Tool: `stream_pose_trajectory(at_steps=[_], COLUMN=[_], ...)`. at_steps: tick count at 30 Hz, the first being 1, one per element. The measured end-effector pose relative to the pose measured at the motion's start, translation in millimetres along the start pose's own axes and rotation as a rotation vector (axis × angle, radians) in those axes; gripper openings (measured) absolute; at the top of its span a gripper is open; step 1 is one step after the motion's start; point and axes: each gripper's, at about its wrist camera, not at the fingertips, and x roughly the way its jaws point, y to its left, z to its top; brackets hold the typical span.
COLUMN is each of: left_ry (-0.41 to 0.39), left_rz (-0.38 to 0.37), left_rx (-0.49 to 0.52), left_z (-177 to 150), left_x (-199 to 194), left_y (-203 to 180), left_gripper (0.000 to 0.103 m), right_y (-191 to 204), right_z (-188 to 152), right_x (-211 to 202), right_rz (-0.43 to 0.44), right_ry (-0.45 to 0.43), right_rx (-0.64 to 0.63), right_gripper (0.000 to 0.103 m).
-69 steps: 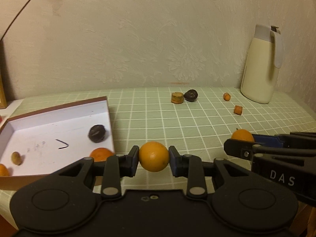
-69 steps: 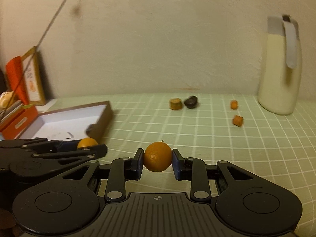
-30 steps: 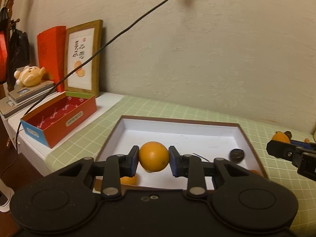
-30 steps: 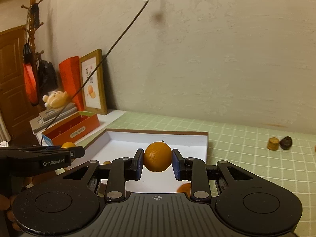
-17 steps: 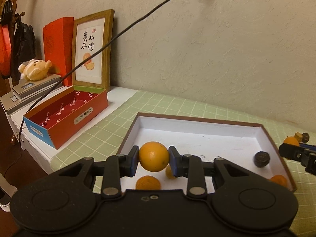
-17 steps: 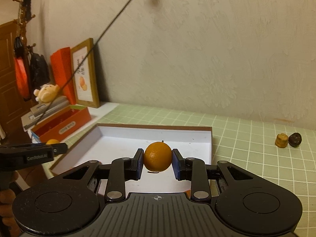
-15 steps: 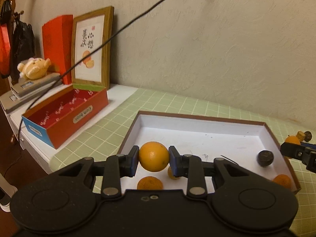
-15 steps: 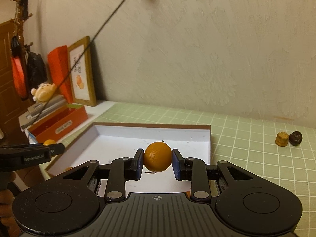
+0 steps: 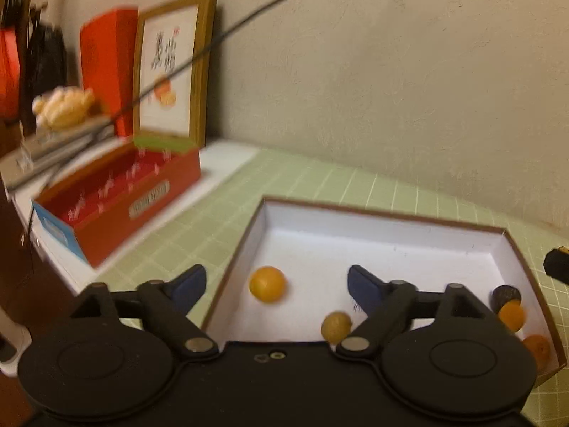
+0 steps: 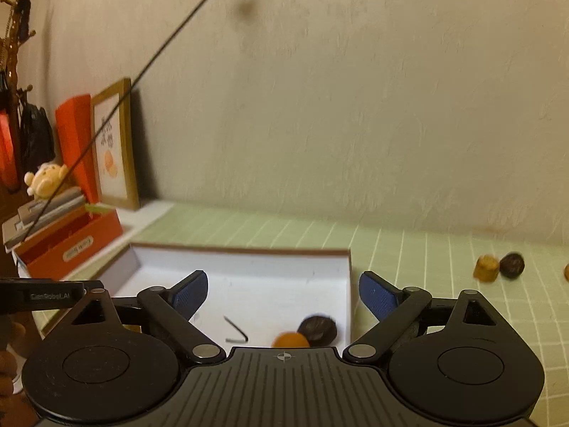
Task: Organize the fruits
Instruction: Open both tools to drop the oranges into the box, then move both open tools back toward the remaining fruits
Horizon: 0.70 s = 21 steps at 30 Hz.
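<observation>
A shallow white box with a brown rim (image 9: 391, 213) lies on the green checked table; it also shows in the right wrist view (image 10: 249, 251). My left gripper (image 9: 275, 284) is open above its near left corner, with an orange (image 9: 267, 284) loose in the box between the fingers. A small yellowish fruit (image 9: 336, 324), a dark fruit (image 9: 506, 294) and two oranges (image 9: 512, 315) also lie in the box. My right gripper (image 10: 282, 295) is open and empty above the box; an orange (image 10: 290, 339) and a dark fruit (image 10: 317, 328) lie below it.
A red open box (image 9: 117, 199), a framed picture (image 9: 170, 71) and a plush toy (image 9: 64, 106) stand left of the white box. A brown piece (image 10: 485, 267) and a dark fruit (image 10: 512, 265) lie on the table at the right. A small bent tool (image 10: 236, 332) lies in the box.
Both grippers have opened and let go of their oranges, which now lie in the white box. Both views are blurred by motion.
</observation>
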Motion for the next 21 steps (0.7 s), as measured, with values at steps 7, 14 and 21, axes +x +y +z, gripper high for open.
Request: stream_pose_trajectory(at_steps=[7, 14, 21], left_ry=[-0.097, -0.094, -0.091], left_rz=[-0.036, -0.018, -0.016], left_rx=[0.082, 0.107, 0.088], left_z=[4, 1, 1], left_x=[-28, -29, -37], left_y=[-15, -27, -31], left_gripper=[0.097, 0.097, 0.097], right_y=[-5, -12, -16], right_z=[5, 6, 6], right_x=[-13, -16, -23], right_rz=[0.037, 0.043, 0.045], right_ry=[-0.039, -0.031, -0.028], right_rx=[0.038, 0.074, 0.073], right_gripper=[0.103, 0.103, 0.103])
